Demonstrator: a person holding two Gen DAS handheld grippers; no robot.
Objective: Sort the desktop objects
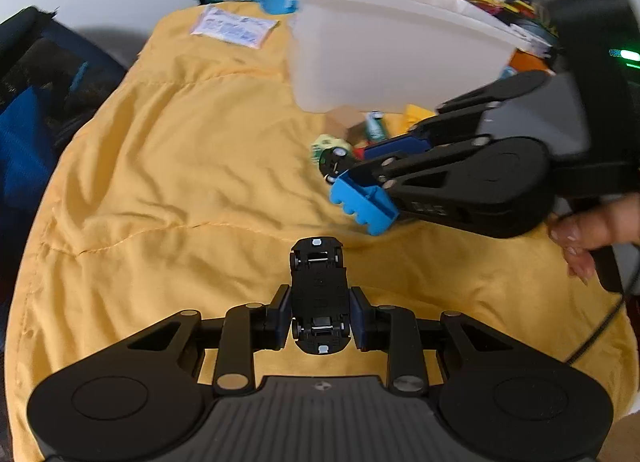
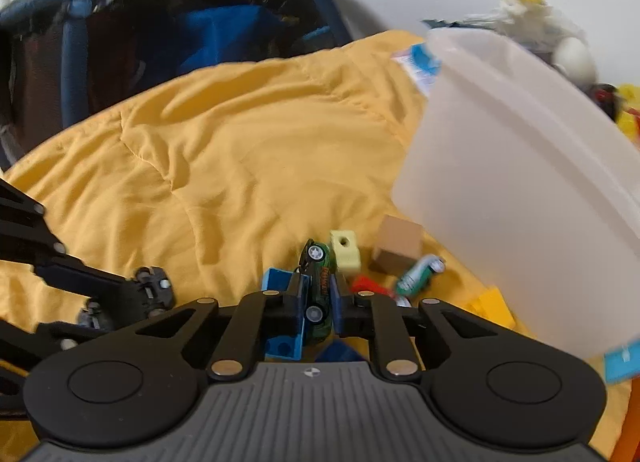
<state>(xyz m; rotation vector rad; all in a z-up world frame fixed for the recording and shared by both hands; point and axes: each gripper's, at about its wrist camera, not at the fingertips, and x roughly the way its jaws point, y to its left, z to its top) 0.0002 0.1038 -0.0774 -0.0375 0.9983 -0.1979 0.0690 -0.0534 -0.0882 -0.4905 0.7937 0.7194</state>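
My left gripper is shut on a black toy car, held belly-up above the yellow cloth. My right gripper is shut on a green toy car, held on its side just over a pile of small toys. In the left wrist view the right gripper reaches in from the right, with a blue brick below it. In the right wrist view the black car shows at the left in the left gripper.
A translucent white tub stands just beyond the pile. The pile holds a pale yellow block, a cardboard cube, a small green tube, red and yellow pieces. A dark mesh basket is far left.
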